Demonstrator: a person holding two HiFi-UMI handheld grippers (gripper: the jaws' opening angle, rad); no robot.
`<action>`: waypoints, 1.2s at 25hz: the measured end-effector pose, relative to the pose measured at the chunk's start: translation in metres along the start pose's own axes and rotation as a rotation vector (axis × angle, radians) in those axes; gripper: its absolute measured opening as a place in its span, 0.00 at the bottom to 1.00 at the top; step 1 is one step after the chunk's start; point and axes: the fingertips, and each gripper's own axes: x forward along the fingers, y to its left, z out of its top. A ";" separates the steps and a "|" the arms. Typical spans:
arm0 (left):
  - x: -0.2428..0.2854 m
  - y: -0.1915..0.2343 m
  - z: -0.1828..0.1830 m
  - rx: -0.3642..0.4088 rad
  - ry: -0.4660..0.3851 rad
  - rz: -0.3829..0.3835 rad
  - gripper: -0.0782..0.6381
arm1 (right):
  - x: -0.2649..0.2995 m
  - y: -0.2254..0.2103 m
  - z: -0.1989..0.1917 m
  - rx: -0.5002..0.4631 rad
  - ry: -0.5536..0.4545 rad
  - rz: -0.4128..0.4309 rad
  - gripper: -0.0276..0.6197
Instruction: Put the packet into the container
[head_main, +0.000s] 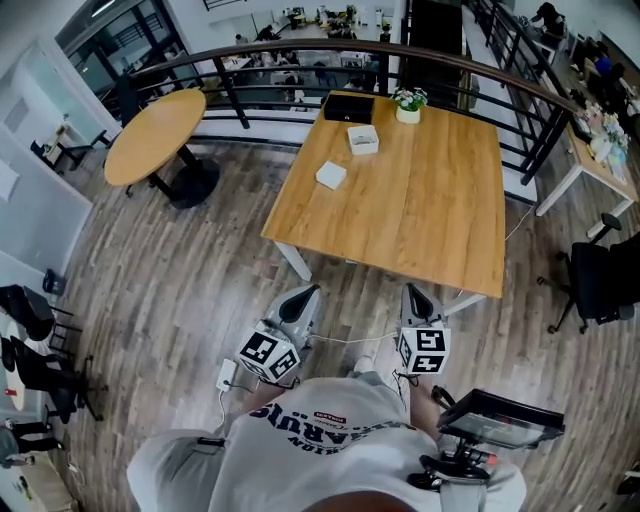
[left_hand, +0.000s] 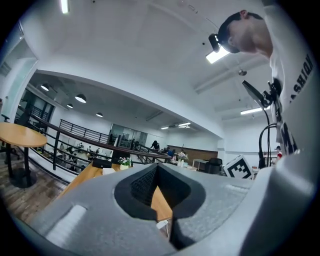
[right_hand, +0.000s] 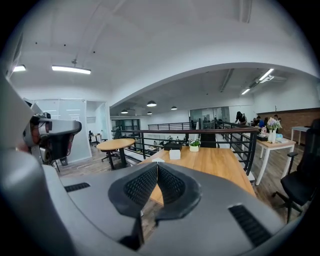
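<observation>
Evidently this is the approach stage: nothing picked up yet. Left gripper (head_main: 308, 296) & right gripper (head_main: 414, 294) are held low in front of the person, short of the rectangular wooden table (head_main: 430, 210) and aimed toward it. Jaws on both are pressed together w/ nothing between them.

Task things lie well ahead, on the table's far-left part. The flat white square packet (head_main: 331, 175) is nearest. Just beyond it is a second white square item (head_main: 363, 139), poss. a shallow open tray, too small to tell. A black rectangular box (head_main: 349, 107) sits at the far edge, near a white pot of flowers (head_main: 408, 104). Which of the two is the container, can't say for sure.

Next, I'd judge: get up to the table, spread one gripper's jaws, come down over the packet. It's flat, so prob. needs an edge grip.
</observation>
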 end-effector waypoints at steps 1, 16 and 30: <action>0.006 -0.001 0.002 0.004 0.001 0.009 0.11 | 0.002 -0.005 0.002 -0.001 -0.002 0.003 0.06; 0.050 -0.048 -0.036 0.090 0.087 -0.056 0.11 | 0.000 -0.028 -0.034 0.036 0.053 0.014 0.06; 0.135 -0.046 -0.025 0.146 0.038 -0.221 0.11 | 0.005 -0.119 -0.042 0.081 0.071 -0.214 0.06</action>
